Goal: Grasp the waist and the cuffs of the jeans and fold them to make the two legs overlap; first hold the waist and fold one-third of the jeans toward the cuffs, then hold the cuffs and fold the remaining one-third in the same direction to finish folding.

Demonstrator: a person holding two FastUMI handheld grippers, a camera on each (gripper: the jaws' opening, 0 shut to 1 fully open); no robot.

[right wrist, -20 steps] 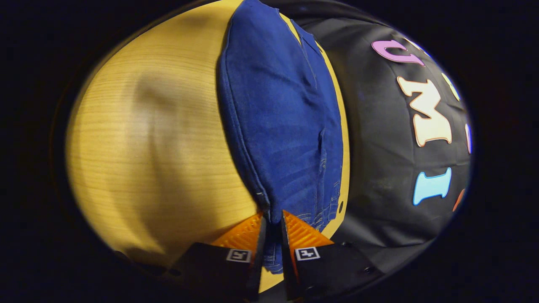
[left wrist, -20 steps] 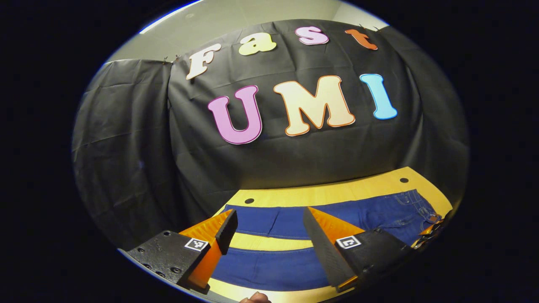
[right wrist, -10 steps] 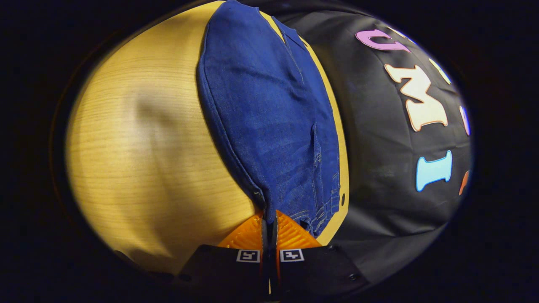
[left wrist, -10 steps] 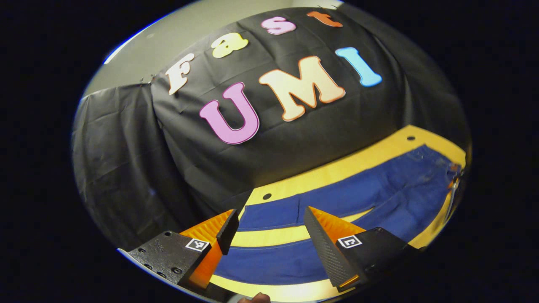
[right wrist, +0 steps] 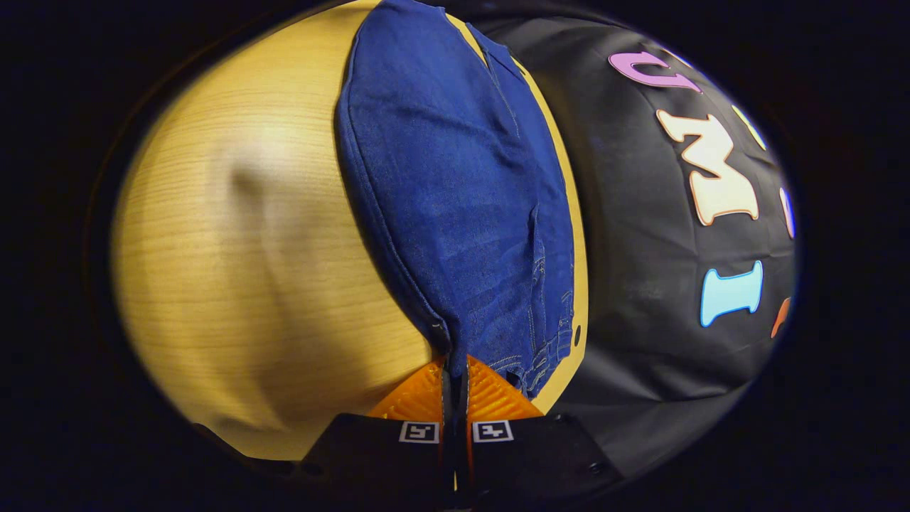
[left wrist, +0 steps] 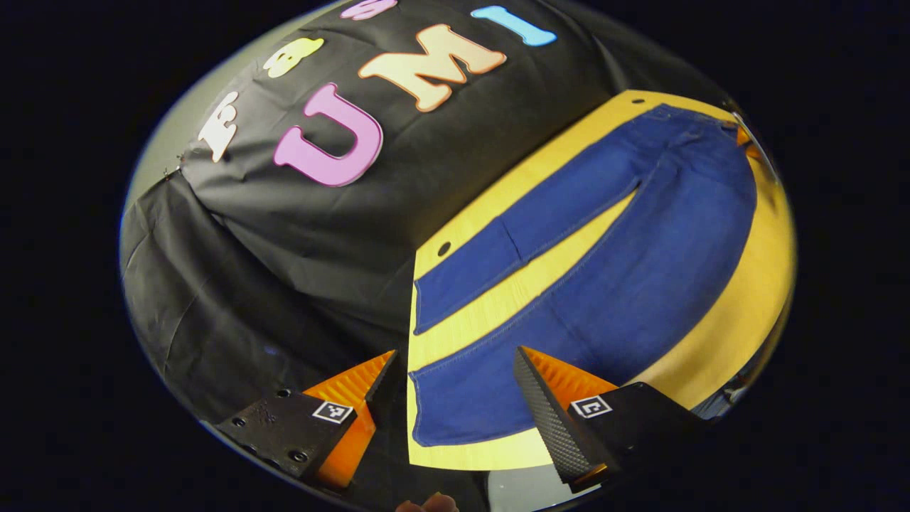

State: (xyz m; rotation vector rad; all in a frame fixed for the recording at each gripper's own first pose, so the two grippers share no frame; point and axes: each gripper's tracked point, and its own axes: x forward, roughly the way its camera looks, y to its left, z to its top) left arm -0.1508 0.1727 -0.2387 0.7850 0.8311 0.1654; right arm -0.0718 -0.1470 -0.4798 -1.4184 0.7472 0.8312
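Right gripper (right wrist: 455, 377) clamps jeans (right wrist: 455, 206); left gripper (left wrist: 455, 384) gapes.

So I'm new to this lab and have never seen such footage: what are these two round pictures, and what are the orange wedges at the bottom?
No robot here: a person holds a two-finger gripper in each hand, and a fisheye camera rides on each, looking along its orange fingers. In the left gripper view, the left gripper is open above the cuff end of the jeans, which lie spread on a wooden table, legs apart. In the right gripper view, taken from the other end, the right gripper is shut on the jeans' waist edge.
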